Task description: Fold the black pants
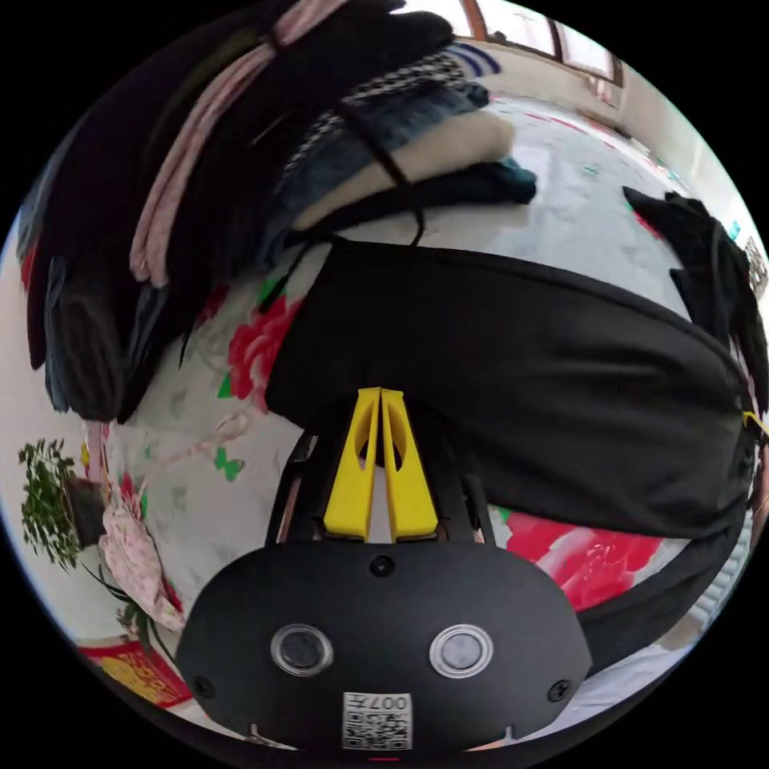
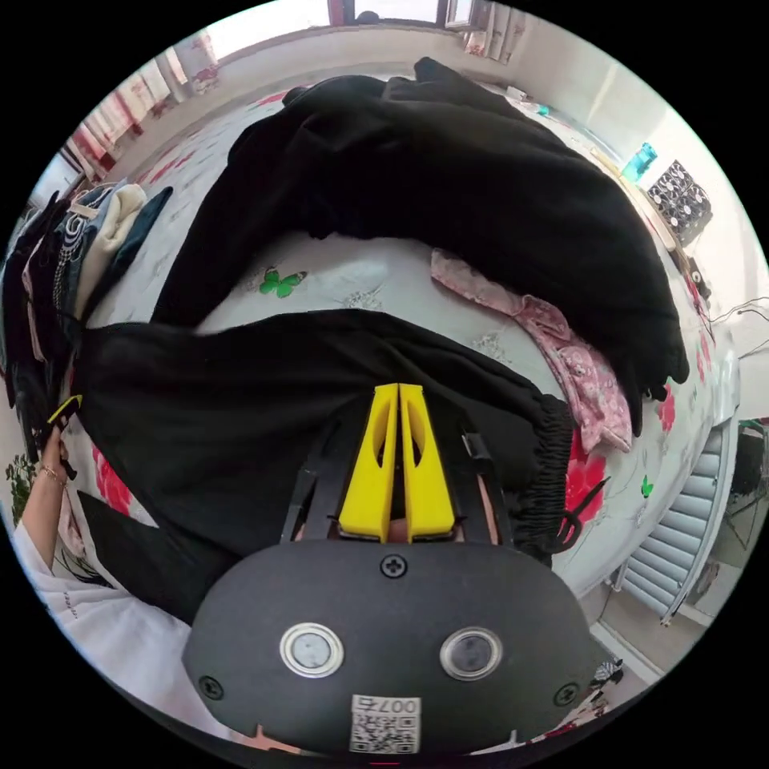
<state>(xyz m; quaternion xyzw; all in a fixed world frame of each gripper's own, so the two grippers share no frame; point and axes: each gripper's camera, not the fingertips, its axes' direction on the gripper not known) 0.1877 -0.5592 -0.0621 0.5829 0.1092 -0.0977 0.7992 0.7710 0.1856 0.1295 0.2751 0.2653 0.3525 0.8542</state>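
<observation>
Your left claw (image 1: pixel 380 398) and right claw (image 2: pixel 398 394) each pinch an edge of the black pants (image 2: pixel 240 400); bare floral bedsheet (image 1: pixel 561 208) lies at upper right

Left gripper (image 1: pixel 381 394) clamps black pants (image 1: pixel 513 360) — bedspread (image 1: pixel 192 497) beneath.

Black pants (image 2: pixel 240 400) lie folded lengthwise, apparently flat, on bedding.

Below each claw's (image 1: pixel 380 396) camera housing (image 2: pixel 384 641) sits a code sticker (image 1: pixel 377 720), printed digits perhaps mirrored.
</observation>
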